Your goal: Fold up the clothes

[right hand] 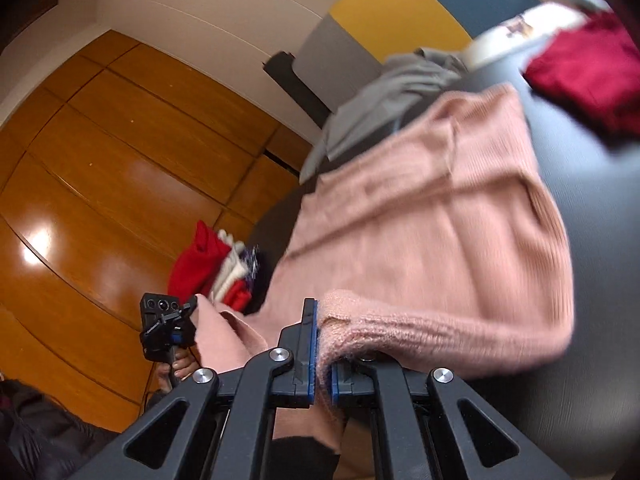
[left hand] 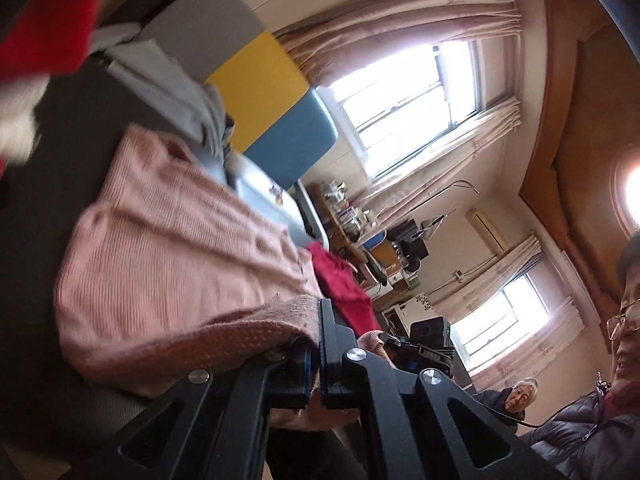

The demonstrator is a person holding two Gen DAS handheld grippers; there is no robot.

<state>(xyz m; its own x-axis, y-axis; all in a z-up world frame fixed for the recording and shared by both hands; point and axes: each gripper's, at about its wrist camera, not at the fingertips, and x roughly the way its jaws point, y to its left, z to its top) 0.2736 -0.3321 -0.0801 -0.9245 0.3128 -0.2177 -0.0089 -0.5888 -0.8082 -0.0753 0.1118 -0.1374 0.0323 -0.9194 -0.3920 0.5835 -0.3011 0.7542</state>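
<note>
**Both grippers clamped on the pink sweater hem, lifting it off the dark surface**

Left gripper (left hand: 316,344): jaws fully closed on the ribbed edge of the sweater (left hand: 180,248). Knit is bunched between the blue pads, no gap showing.

Right gripper (right hand: 322,344): same story, jaws pinched shut on the fuzzy ribbed band of the sweater (right hand: 420,216). In the right wrist view the left gripper (right hand: 176,328) is visible on the left, also with pink fabric in it, so the two grips sit apart along one edge.

Why held this way, my read: two pinches spread along the near edge keep that edge straight, so it can be carried over as a fold line instead of bunching.

Where it is: the near edge is up in the jaws, the rest of the body trails away onto the dark surface (right hand: 592,208), probably a bed or sofa, can't tell which.

Orientation: long axis runs from the grippers away toward the far end. The far end lies beside a grey garment (right hand: 384,100). Can't tell for sure whether the gripped band is hem or cuff; frames are motion-blurred.

Other clothes around: a dark red piece (right hand: 588,76) on the far right, a red and white pile (right hand: 216,268) off to the left. Both apart from the sweater, not in the way of a fold.
</note>
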